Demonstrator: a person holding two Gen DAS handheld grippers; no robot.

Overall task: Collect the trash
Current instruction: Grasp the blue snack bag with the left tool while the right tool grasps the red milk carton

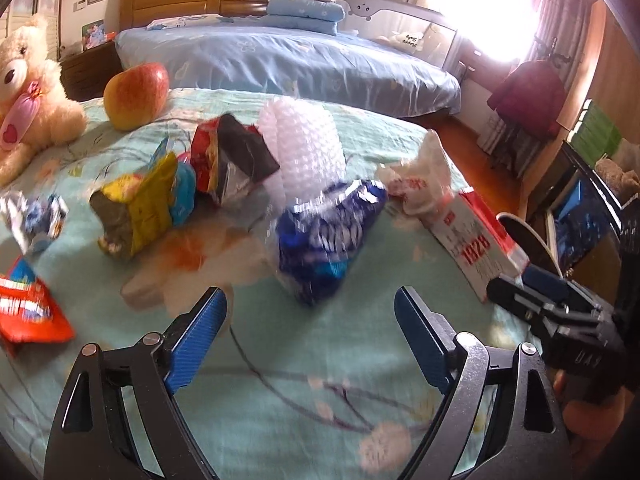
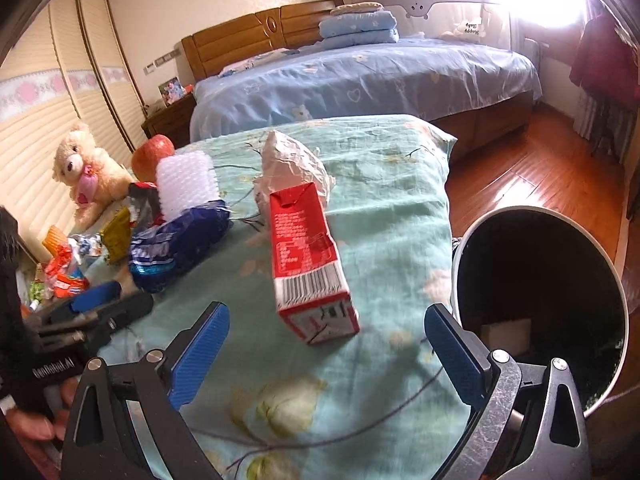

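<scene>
A teal floral bedspread (image 2: 384, 184) is carrying the clutter, with a blue bed (image 2: 360, 76) lying beyond it. The right gripper (image 2: 326, 350) is hovering wide open and empty over bare cloth near the right edge, a red carton (image 2: 306, 256) lying just ahead between its fingers. A dark bin (image 2: 540, 304) is standing just off that edge. The left gripper (image 1: 310, 328) is gaping open too, facing a blue wrapper (image 1: 328, 236). Behind are sitting bubble wrap (image 1: 304, 140), a white bag (image 1: 424, 176), a yellow packet (image 1: 140, 204), an apple (image 1: 136, 96) and a teddy (image 1: 28, 92).
</scene>
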